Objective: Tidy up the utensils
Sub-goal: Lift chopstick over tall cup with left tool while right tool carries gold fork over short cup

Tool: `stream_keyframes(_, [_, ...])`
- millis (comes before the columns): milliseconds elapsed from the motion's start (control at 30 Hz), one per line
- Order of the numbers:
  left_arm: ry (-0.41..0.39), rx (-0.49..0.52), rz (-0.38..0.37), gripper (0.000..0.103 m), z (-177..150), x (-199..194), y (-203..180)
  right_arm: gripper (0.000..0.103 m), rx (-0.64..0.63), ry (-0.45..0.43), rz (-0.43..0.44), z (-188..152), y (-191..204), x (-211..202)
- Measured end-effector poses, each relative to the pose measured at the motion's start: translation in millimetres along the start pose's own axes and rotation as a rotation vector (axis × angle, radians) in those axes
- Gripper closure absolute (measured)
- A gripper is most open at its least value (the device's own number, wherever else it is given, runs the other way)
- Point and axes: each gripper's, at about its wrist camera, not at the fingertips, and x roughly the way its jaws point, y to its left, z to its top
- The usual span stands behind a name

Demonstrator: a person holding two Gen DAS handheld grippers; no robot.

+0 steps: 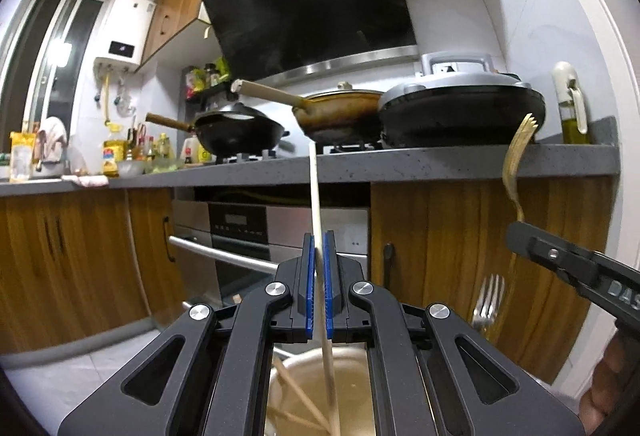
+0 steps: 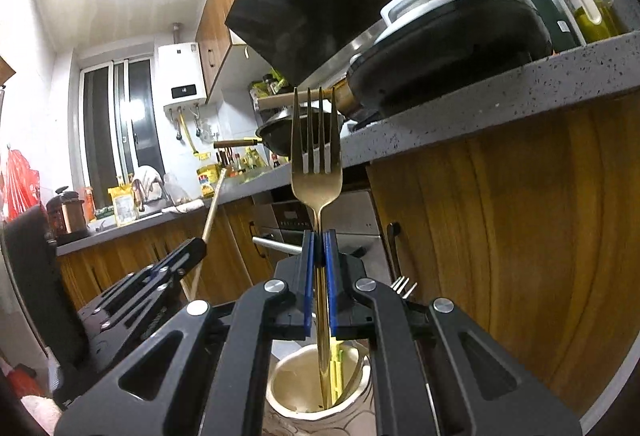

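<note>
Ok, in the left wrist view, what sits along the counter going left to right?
Oil bottle → black wok → brown pan → lidded black pan → oil dispenser.

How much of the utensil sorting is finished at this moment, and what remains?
Done: some chopsticks already lie in the cream holder, and yellow utensils stand in the cup.
In hand: the left gripper is shut on a chopstick above that holder; the right gripper is shut on a gold fork whose handle dips into the cup.
Left: release both. A silver fork stands nearby.
</note>
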Motion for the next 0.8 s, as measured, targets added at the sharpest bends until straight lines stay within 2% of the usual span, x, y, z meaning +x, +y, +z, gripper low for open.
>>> stream_keyframes(200, [-0.015, -0.030, -0.039, 0.098, 0, -26, 5, 0.098, 0.006, 0.014, -0.011, -3, -6, 2])
stream_keyframes(367, [0.026, -0.076, -0.073, 0.098, -7, -45, 12, 0.098, 0.012, 0.030, -0.015, -4, -6, 5])
stream_keyframes(567, [0.059, -0.162, -0.066, 0.098, -13, -61, 28, 0.098, 0.007, 0.044, -0.018, -6, -6, 6])
stream_keyframes(800, [0.109, -0.121, -0.063, 0.098, -26, -63, 23, 0.098, -0.007, 0.070, -0.014, -10, -4, 9])
